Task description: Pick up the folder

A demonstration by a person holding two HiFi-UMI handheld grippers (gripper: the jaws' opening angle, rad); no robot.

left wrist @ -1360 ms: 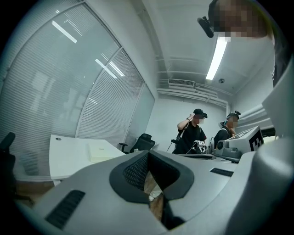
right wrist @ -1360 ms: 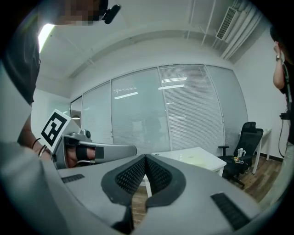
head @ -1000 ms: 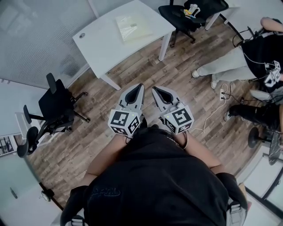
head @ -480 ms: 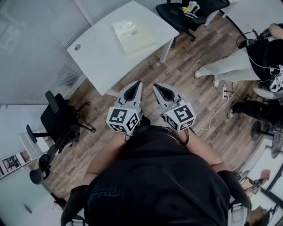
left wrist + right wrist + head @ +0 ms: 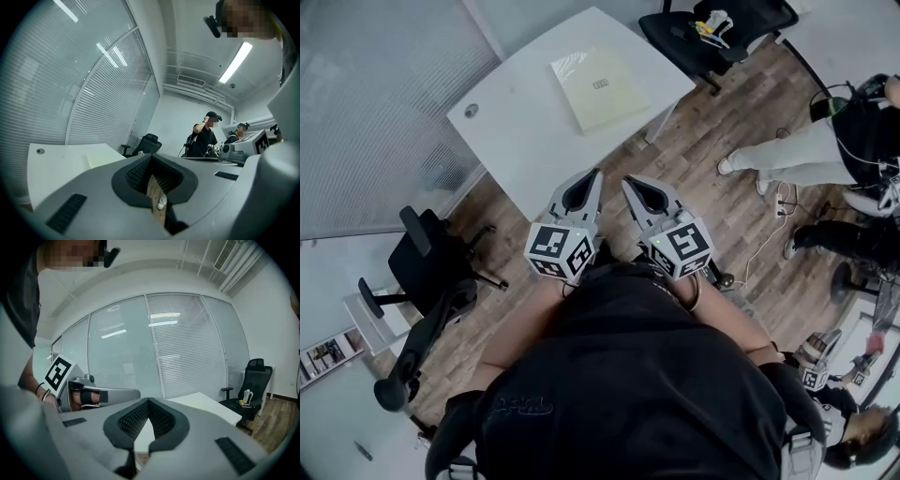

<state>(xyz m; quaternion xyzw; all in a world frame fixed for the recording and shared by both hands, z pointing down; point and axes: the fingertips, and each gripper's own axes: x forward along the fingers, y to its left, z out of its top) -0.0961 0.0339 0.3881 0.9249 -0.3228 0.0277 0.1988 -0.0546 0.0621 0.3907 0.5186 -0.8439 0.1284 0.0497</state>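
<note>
A pale yellow folder (image 5: 600,88) lies flat on the white table (image 5: 525,131), toward its far right part. Both grippers are held side by side in front of my body, short of the table's near edge. The left gripper (image 5: 595,174) is shut and empty, its tips just at the table's edge in the head view. The right gripper (image 5: 628,182) is shut and empty too, over the wooden floor beside it. In the left gripper view the folder (image 5: 101,160) shows as a pale sheet on the table (image 5: 51,168), beyond the closed left gripper (image 5: 151,158). The right gripper (image 5: 148,401) has its jaws closed tip to tip.
A black office chair (image 5: 712,33) with small items on its seat stands right of the table. Another black chair (image 5: 431,281) is at the left. People sit and stand at the right (image 5: 825,150), with cables on the floor (image 5: 769,225). Blinds cover the glass wall (image 5: 384,103).
I have walked toward the table: it and the folder have come nearer in the head view, and both shut grippers now reach its near edge.
</note>
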